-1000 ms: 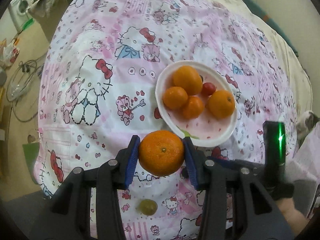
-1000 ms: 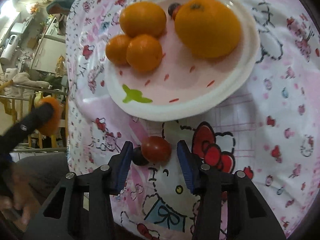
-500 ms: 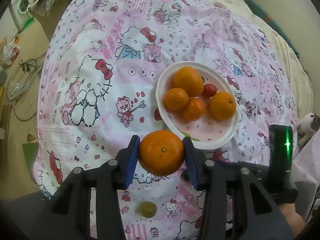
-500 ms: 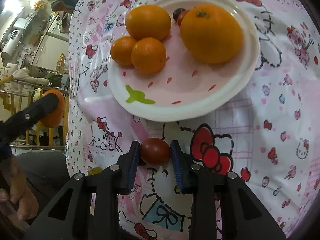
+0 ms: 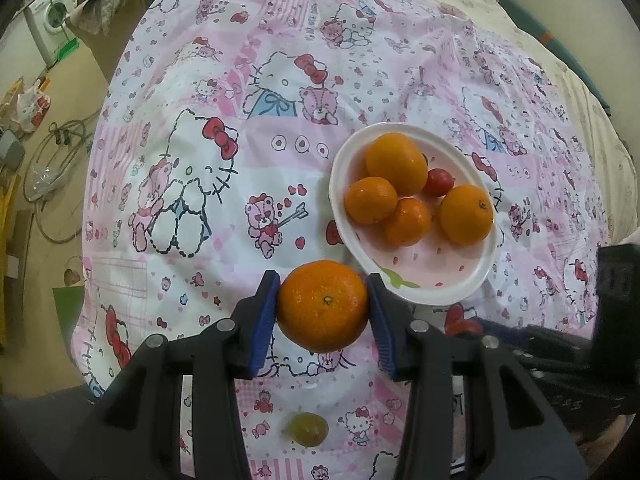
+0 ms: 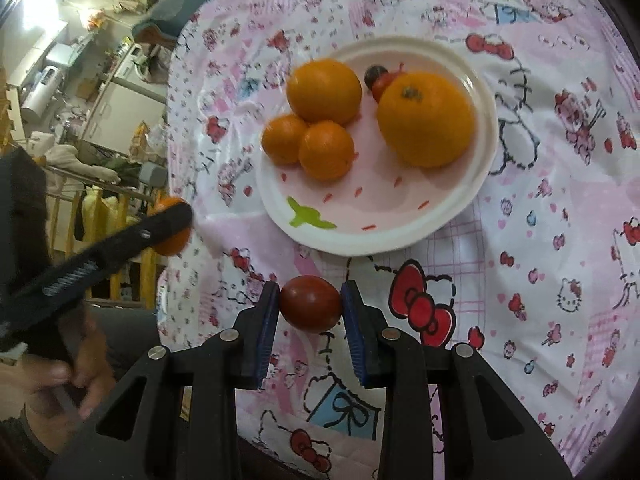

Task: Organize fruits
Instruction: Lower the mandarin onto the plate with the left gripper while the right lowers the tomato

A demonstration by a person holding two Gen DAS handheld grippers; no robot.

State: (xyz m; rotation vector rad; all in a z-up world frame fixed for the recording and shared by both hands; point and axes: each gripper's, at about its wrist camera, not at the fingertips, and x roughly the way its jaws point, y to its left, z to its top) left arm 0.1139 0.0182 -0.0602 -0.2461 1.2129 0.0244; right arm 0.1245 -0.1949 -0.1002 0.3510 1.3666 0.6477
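My left gripper [image 5: 323, 305] is shut on an orange mandarin [image 5: 323, 305], held above the cloth just short of the white plate [image 5: 416, 292]. That plate [image 6: 404, 236] carries several oranges and a small red tomato [image 5: 439, 182]. In the right wrist view my right gripper [image 6: 310, 303] is shut on a dark red cherry tomato [image 6: 310, 303], lifted off the cloth in front of the plate. The left gripper with its mandarin [image 6: 171, 236] shows at the left of that view, a hand behind it. A green grape [image 5: 309, 429] lies on the cloth below the left gripper.
A pink cartoon-cat tablecloth [image 5: 224, 184] covers the round table. Its edge drops away at the left, with floor, cables and a washing machine [image 5: 52, 20] beyond. The right gripper's body [image 5: 616, 280] fills the lower right of the left wrist view.
The right gripper's jaws closed on the cherry tomato and lifted it off the cloth; the plate now looks farther away. The left gripper kept still with its mandarin.
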